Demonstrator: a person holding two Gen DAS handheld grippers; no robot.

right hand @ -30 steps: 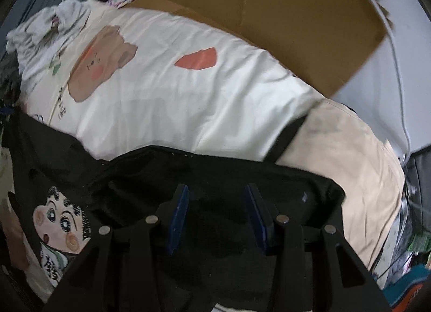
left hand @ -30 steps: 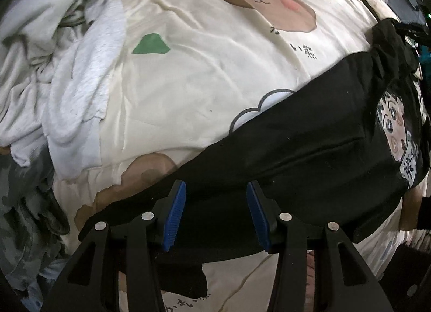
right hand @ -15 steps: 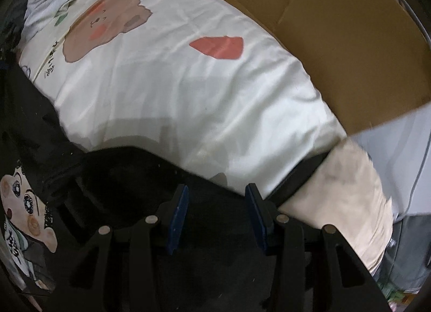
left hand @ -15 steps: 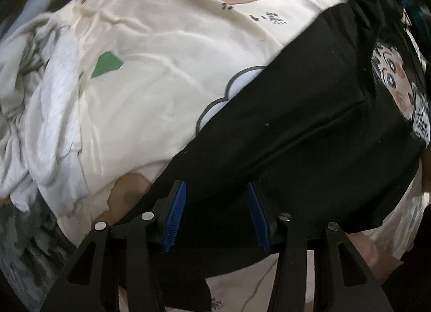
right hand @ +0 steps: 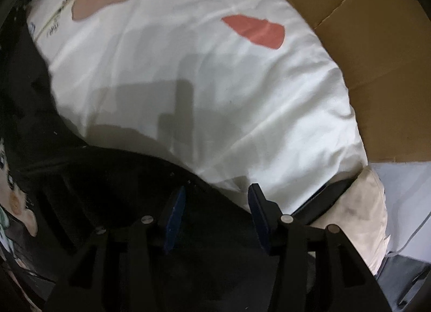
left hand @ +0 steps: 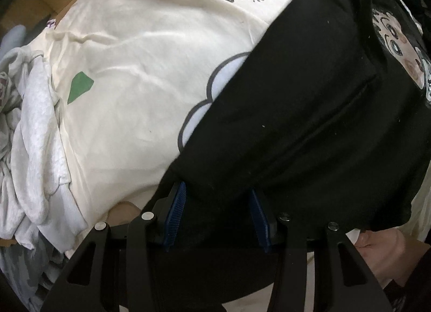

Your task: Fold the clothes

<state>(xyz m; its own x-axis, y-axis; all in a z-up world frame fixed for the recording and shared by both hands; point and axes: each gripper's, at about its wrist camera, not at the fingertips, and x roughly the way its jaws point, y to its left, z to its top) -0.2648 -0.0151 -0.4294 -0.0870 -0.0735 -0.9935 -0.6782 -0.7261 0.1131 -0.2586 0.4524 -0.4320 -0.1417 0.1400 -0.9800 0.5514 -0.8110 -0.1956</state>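
A black garment (left hand: 309,123) with a cartoon face print (left hand: 398,45) lies across a cream bedsheet (left hand: 150,75) printed with bears. My left gripper (left hand: 216,204) is open, its blue pads on either side of the garment's near edge. In the right wrist view the same black garment (right hand: 113,193) fills the lower left, with the face print (right hand: 16,198) at the left edge. My right gripper (right hand: 216,204) is open over the garment's edge, cloth between its jaws.
A crumpled white garment (left hand: 32,150) and camouflage cloth (left hand: 24,279) lie at the left. A brown cardboard sheet (right hand: 363,42) stands behind the bed. A beige pillow (right hand: 358,217) sits at the right. A bare hand (left hand: 382,247) shows at lower right.
Both grippers have moved forward and lower over the black garment, and each view has swung. The jaws have stayed open at the same width.
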